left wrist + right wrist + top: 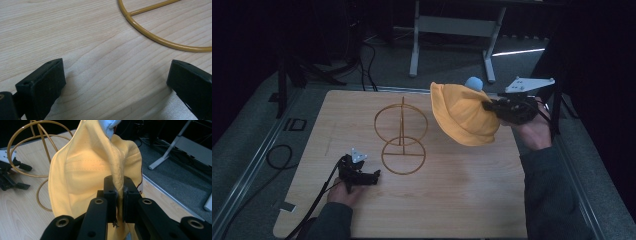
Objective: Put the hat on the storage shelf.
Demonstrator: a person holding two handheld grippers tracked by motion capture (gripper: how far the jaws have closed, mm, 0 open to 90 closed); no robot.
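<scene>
High view first: we hold the right gripper [490, 106] lifted at about two o'clock over the table [462, 200], its jaws pinched on the edge of a yellow hat [462, 120] with a pale blue pompom [473, 83]. The hat hangs in the air, open side turned towards the wire stand [402, 135], which sits near the middle of the table with one ring upright and one flat as a base. We judge the hat is held up by its edge so that it can drop over the stand's top ring. Our left gripper [374, 176] rests low at about seven o'clock, just beside the base ring, probably ready to steady the stand.

Left gripper view: the two black jaws stand wide apart with nothing between them, bare wood below. The stand's base ring [160, 40] curves past at one o'clock, close but untouched.

Right gripper view: the jaws are clenched on a bunched fold of the hat [82, 177], which rises straight up from them. Beyond the cloth at ten o'clock we see the stand [30, 147], and the left gripper [22, 176] on the table at nine o'clock.
</scene>
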